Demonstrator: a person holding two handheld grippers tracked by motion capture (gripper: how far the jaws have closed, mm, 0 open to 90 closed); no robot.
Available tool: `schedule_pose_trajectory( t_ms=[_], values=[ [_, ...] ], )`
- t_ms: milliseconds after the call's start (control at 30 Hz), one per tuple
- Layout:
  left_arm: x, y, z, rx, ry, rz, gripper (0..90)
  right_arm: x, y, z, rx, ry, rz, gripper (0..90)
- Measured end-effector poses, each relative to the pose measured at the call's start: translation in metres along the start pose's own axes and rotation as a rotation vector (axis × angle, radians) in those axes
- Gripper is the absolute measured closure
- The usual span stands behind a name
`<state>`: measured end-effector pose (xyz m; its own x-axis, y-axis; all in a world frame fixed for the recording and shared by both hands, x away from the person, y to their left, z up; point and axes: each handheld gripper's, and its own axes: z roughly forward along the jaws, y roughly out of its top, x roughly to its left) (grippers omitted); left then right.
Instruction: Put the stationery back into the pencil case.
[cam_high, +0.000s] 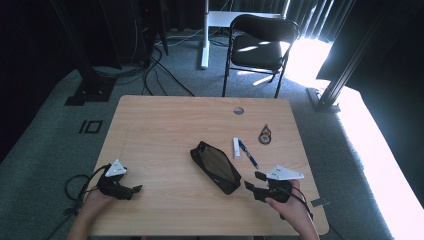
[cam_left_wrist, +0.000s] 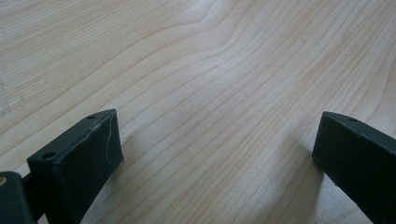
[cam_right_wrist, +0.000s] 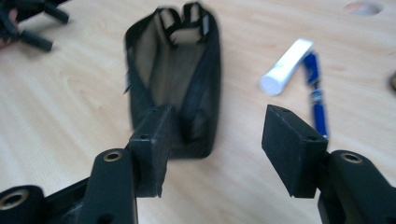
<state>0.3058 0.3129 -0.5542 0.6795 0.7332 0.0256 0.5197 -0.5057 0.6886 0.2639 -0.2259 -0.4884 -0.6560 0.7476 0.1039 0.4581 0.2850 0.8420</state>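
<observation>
High view: I see the black mesh pouch (cam_high: 215, 167) lying diagonal mid-table (cam_high: 165, 125), white tube (cam_high: 236, 148) and blue pen (cam_high: 248, 154) just beyond it. R gripper (cam_high: 255, 183) sits near the pouch's near end, not touching; L gripper (cam_high: 131, 191) well apart at left.

L gripper view: jaws wide apart, bare wood between.

R gripper view: jaws apart, nothing between; pouch (cam_right_wrist: 175, 88) ahead, blurred, tube (cam_right_wrist: 285, 66) and pen (cam_right_wrist: 316, 93) off to its right.

A lab-like recording room; black curtains (cam_high: 45, 35) close it in, dark metal frame posts (cam_high: 345, 70) stand on grey carpet (cam_high: 45, 130), cables (cam_high: 160, 70) trail across the floor; a bare wooden counter (cam_high: 165, 130) and black chair (cam_high: 257, 42) furnish it.
</observation>
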Motion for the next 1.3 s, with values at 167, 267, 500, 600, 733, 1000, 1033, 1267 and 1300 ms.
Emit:
schedule_pose_trajectory(
  t_ms=[167, 267, 500, 600, 733, 1000, 1033, 1267, 1300],
  values=[
    [0.000, 0.000, 0.000, 0.000, 0.000, 0.000, 1.6, -0.014, 0.005, -0.001, -0.040, -0.039, 0.027, 38.3],
    [0.000, 0.000, 0.000, 0.000, -0.001, 0.000, 1.6, -0.025, 0.007, 0.000, -0.049, -0.091, 0.056, 36.8],
    [0.000, 0.000, 0.000, 0.000, 0.000, 0.000, 1.6, -0.055, 0.011, 0.011, -0.064, -0.210, 0.124, 35.7],
    [0.000, 0.000, 0.000, -0.002, -0.001, -0.004, 1.6, -0.068, 0.013, 0.018, -0.057, -0.268, 0.141, 34.5],
    [0.000, 0.000, 0.000, 0.000, 0.000, -0.002, 1.6, -0.084, 0.018, 0.030, -0.034, -0.300, 0.168, 33.1],
    [0.000, 0.000, 0.000, 0.000, 0.000, -0.002, 1.6, -0.110, 0.025, 0.056, -0.027, -0.361, 0.231, 33.3],
    [0.000, 0.000, 0.000, 0.000, 0.000, -0.002, 1.6, -0.113, 0.026, 0.059, -0.025, -0.371, 0.234, 33.2],
    [0.000, 0.000, 0.000, 0.000, 0.000, -0.002, 1.6, -0.132, 0.030, 0.076, -0.014, -0.419, 0.281, 32.6],
    [0.000, 0.000, 0.000, 0.000, 0.000, -0.002, 1.6, -0.134, 0.031, 0.078, -0.009, -0.422, 0.289, 32.3]
  ],
)
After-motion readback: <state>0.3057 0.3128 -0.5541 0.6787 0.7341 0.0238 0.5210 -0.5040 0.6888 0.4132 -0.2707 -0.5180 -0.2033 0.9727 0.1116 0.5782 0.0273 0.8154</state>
